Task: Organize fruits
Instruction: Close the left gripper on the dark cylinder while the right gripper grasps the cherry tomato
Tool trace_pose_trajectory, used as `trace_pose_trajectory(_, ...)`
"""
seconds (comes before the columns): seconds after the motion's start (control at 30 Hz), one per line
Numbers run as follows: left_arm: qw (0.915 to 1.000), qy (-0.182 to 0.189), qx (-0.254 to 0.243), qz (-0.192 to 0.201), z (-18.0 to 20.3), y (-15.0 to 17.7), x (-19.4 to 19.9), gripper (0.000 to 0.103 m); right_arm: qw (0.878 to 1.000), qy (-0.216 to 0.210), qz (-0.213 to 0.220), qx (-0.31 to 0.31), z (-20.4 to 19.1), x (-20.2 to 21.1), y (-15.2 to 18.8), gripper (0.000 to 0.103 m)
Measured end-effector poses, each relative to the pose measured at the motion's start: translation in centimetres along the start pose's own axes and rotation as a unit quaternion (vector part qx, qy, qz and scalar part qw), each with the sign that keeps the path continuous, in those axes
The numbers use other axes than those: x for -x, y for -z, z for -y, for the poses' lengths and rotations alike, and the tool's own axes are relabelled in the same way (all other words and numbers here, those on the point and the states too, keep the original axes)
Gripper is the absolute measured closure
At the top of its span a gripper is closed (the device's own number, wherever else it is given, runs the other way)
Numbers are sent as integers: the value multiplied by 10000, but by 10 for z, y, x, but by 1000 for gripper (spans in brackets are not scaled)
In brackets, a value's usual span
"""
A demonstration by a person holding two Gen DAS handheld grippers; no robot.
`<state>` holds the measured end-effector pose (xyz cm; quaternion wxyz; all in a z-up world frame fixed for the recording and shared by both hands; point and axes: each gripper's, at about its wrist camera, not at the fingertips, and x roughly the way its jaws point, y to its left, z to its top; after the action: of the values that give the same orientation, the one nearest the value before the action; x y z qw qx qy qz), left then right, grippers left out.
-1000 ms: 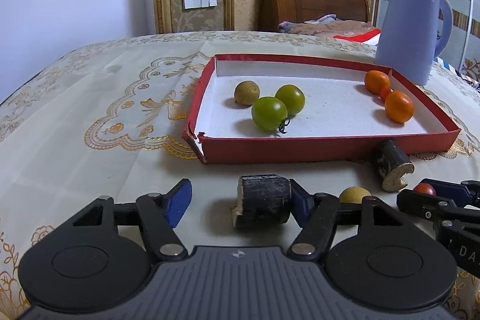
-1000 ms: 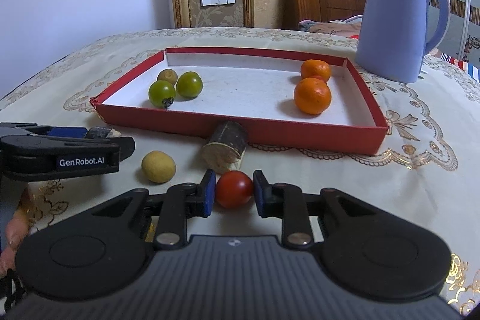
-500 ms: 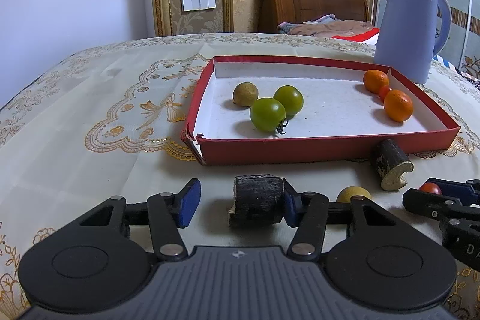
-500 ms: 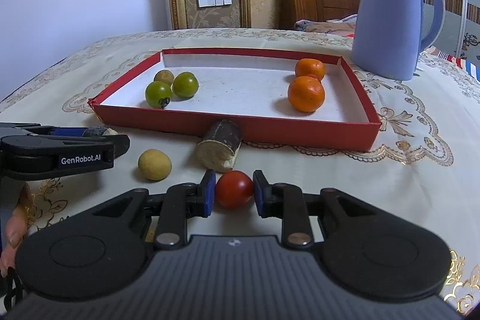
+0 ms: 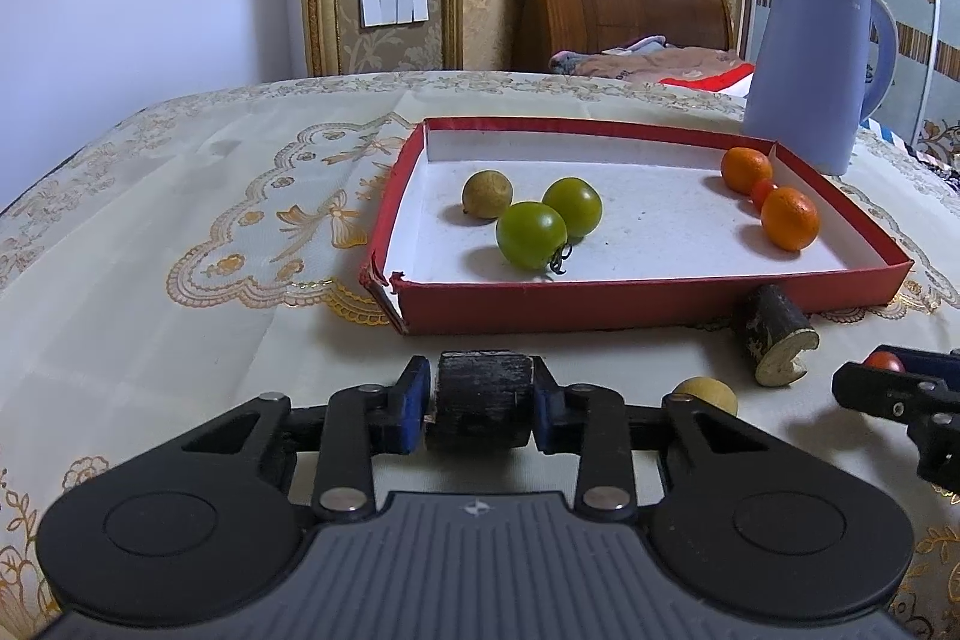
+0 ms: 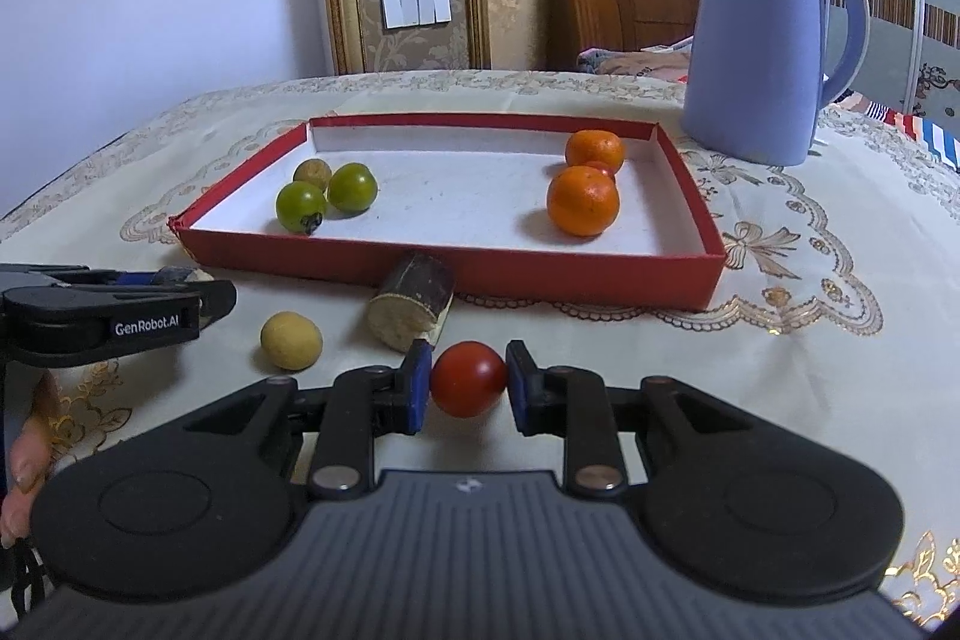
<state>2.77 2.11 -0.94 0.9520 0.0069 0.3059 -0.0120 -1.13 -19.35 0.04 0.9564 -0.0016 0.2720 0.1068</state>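
My left gripper point(image 5: 480, 403) is shut on a dark sugarcane piece point(image 5: 480, 400) just in front of the red tray point(image 5: 630, 301). My right gripper point(image 6: 468, 379) is shut on a red tomato point(image 6: 468, 377) near the tray's front wall point(image 6: 540, 274). The tray holds two green tomatoes point(image 5: 531, 235), a brownish round fruit point(image 5: 487, 194), two oranges point(image 6: 582, 200) and a small red tomato point(image 5: 763, 190). A yellow round fruit point(image 6: 291, 340) and a second sugarcane piece point(image 6: 411, 301) lie on the cloth before the tray.
A blue kettle point(image 6: 759, 40) stands behind the tray at the right. The embroidered tablecloth point(image 5: 180, 220) spreads to the left. A wooden headboard point(image 5: 618, 4) and wall stand behind. The left gripper shows in the right wrist view point(image 6: 114, 310).
My left gripper has closed its fingers onto the dark sugarcane piece. My right gripper still holds the red tomato and has shifted slightly closer to the tray.
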Motion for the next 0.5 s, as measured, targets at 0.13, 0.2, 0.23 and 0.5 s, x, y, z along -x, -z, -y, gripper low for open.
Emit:
trace_pose_trajectory(0.13,10000,-28,-37,0,1,0,0,71,10000,-8,45,-55,4,3,-2,78)
trace_pose_trajectory(0.2,10000,-27,-35,-2,1,0,0,71,10000,-2,63,-69,5,4,-3,78)
trace_pose_trajectory(0.23,10000,-29,-39,-1,1,0,0,71,9999,-4,67,-76,5,4,-3,78)
trace_pose_trajectory(0.5,10000,-45,-63,1,2,1,0,71,9999,-48,18,-129,6,1,2,78)
